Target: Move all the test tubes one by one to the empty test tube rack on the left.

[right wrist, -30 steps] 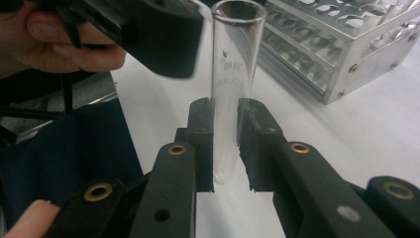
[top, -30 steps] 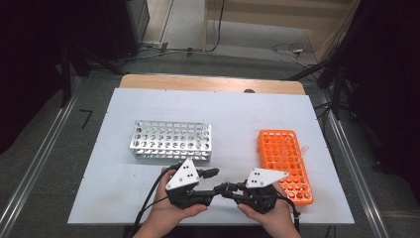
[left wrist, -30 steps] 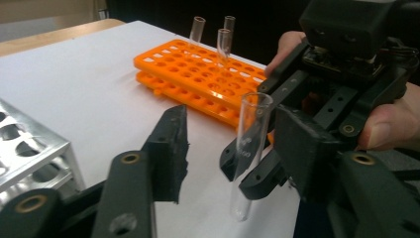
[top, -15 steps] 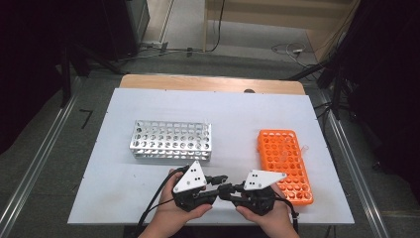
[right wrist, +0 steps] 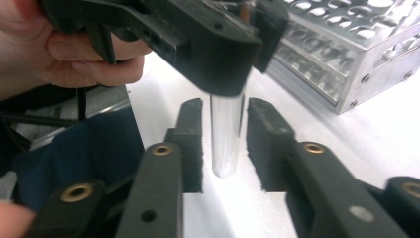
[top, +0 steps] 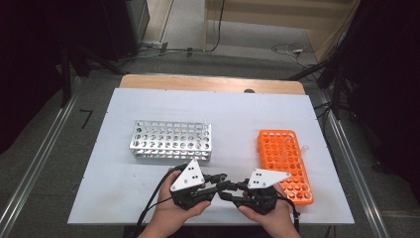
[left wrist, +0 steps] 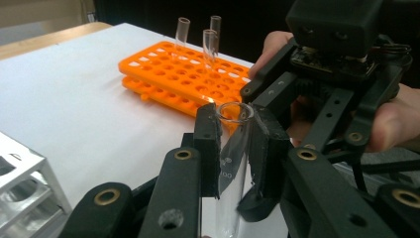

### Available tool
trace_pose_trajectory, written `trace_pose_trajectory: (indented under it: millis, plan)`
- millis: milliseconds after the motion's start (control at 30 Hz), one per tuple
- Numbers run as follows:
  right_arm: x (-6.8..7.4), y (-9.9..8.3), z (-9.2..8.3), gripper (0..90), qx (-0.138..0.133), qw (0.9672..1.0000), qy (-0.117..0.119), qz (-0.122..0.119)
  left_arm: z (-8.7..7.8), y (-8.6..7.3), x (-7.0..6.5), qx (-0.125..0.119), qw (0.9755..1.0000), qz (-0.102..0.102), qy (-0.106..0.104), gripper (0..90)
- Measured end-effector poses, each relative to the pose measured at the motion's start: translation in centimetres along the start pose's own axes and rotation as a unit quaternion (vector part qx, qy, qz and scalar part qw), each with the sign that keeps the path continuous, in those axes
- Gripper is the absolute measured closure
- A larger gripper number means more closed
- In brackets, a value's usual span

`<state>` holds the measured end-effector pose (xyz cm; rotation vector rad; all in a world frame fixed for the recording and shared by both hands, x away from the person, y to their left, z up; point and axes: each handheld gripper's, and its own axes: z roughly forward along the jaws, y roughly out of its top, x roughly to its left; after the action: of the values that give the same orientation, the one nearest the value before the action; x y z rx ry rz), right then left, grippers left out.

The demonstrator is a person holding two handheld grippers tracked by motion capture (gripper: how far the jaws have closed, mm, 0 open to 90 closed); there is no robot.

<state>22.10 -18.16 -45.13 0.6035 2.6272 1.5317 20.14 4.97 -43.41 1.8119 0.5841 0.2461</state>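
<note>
Left tongs (left wrist: 233, 148) clench an upright clear test tube (left wrist: 232, 163) above the white surface (top: 237, 119); right tongs (right wrist: 225, 144), just been opening, flank its lower end without touching; orange rack (top: 286, 163) nearby.

Clear glass-like test tube (left wrist: 232, 163) – smooth, glossy, catching light. Orange rack (top: 286, 163) is looking like matt moulded plastic. Metal rack (top: 171, 141) is showing bright brushed aluminium, screwed corners. Table top (top: 233, 114) is reading smooth matt white – bare wood strip (top: 208, 83) along its far edge. Gripper pads (right wrist: 193, 144): rough black foam-like facing.
</note>
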Motion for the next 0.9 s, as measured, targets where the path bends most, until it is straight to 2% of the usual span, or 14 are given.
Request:
trace_pose_trajectory:
  millis: [200, 333, 500, 600, 700, 900]
  plan:
    - [-0.2, -0.1, -1.0, 42.0, -0.015, 0.9998, -0.013, -0.007, -0.7, 0.3, 0.7, -0.001, 0.9999, -0.003, 0.014, 75.5]
    - [-0.5, -0.3, -2.0, 31.0, -0.025, 0.9994, -0.022, -0.004, -1.2, 0.5, 1.3, -0.001, 0.9997, -0.002, 0.024, 75.5]
    - [-1.0, -0.8, -3.2, 14.7, -0.029, 0.9988, -0.040, -0.002, -2.0, 0.7, 2.3, -0.009, 0.9992, -0.010, 0.037, 75.5]
    - [-1.4, -1.0, -4.0, 6.2, -0.034, 0.9982, -0.048, 0.006, -2.4, 0.9, 3.0, -0.014, 0.9988, -0.015, 0.045, 75.5]
    - [-1.9, -1.3, -4.9, 0.2, -0.039, 0.9977, -0.053, 0.014, -2.9, 1.2, 3.8, -0.021, 0.9982, -0.021, 0.053, 75.5]
    - [-3.0, -2.0, -7.0, 0.0, -0.055, 0.9954, -0.072, 0.030, -3.7, 2.2, 5.1, -0.029, 0.9966, -0.020, 0.074, 75.5]
